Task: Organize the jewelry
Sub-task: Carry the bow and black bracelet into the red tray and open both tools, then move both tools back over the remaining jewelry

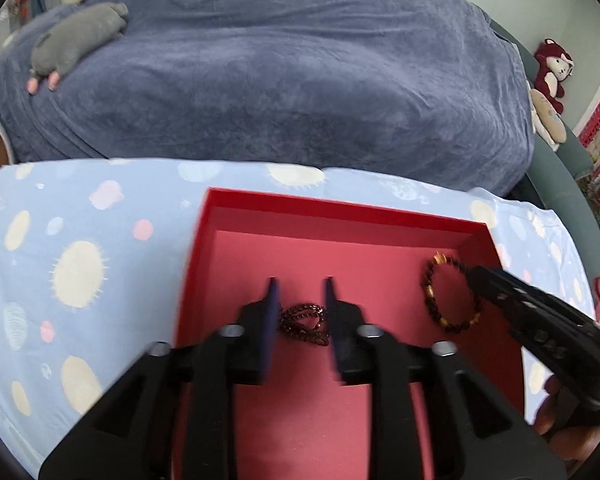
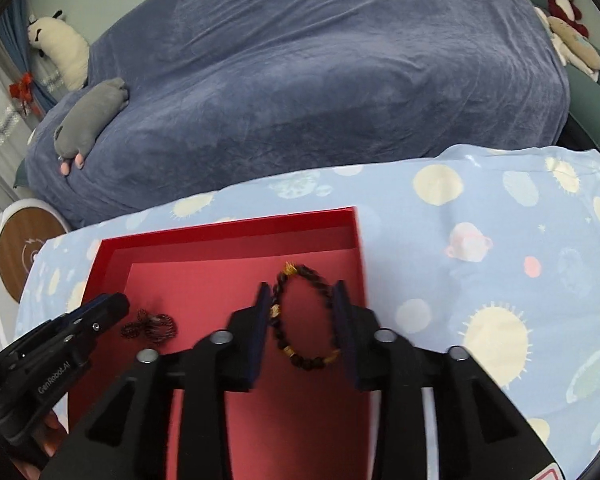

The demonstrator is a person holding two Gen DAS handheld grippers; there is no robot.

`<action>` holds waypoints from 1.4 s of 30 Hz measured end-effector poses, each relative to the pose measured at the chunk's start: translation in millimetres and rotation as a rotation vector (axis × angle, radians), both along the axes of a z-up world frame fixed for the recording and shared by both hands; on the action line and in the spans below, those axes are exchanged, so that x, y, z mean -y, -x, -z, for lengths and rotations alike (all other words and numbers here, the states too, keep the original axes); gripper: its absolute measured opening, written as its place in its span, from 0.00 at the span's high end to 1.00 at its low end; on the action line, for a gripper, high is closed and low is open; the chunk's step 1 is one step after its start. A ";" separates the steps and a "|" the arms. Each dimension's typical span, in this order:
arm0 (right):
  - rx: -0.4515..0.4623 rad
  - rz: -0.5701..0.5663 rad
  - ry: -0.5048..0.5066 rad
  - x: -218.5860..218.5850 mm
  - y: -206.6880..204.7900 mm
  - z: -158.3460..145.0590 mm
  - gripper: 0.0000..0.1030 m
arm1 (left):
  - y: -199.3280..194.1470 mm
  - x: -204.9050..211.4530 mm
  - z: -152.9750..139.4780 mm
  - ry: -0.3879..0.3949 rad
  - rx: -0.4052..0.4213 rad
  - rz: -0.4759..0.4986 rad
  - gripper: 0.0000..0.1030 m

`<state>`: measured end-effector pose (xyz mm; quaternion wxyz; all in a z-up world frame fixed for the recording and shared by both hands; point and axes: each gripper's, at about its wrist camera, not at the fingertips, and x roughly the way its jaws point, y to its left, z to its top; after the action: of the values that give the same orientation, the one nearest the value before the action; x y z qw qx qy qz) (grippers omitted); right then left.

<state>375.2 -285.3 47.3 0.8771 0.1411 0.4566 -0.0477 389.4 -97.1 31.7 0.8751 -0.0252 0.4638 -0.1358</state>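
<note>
An open red box [image 1: 340, 204] lies on a light blue cloth with sun and planet prints [image 1: 80, 240]. On its floor a thin dark chain [image 1: 306, 322] sits bunched between the fingers of my left gripper [image 1: 302, 284], whose pads stand apart from it. A dark beaded bracelet with gold beads [image 2: 278, 328] lies flat near the box's right wall [image 2: 360, 248], and my right gripper [image 2: 302, 286] straddles it without pressing. In the left wrist view the bracelet [image 1: 427, 288] and the right gripper [image 1: 478, 276] show at the right. In the right wrist view the chain [image 2: 152, 326] and the left gripper [image 2: 116, 304] show at the left.
Behind the cloth rises a bed under a dark blue blanket [image 1: 300, 80] with a grey plush toy [image 1: 80, 36] on it. Red and cream plush toys [image 1: 552, 68] sit at the far right. A round white and wood-coloured object [image 2: 24, 252] stands to the left of the cloth.
</note>
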 end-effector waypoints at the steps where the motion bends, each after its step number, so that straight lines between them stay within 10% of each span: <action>1: 0.015 -0.002 -0.011 1.5 6.3 -2.7 0.60 | 3.7 -2.4 -1.0 0.004 0.013 -0.009 0.57; 20: 0.037 -0.036 0.030 -27.4 189.1 -50.6 0.53 | 166.3 -68.7 -43.8 -0.023 0.039 -0.028 0.42; 32: -0.071 0.036 -0.026 -41.2 322.2 -9.9 0.53 | 286.8 -100.5 5.0 -0.051 -0.085 -0.068 0.42; 42: -0.102 0.024 -0.015 -60.5 361.0 14.0 0.53 | 312.3 -108.8 37.1 -0.095 -0.085 -0.104 0.48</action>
<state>14.2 -224.9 33.3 0.8510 0.1504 0.4993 -0.0620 77.1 11.7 -5.5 0.8606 -0.0135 0.5047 -0.0667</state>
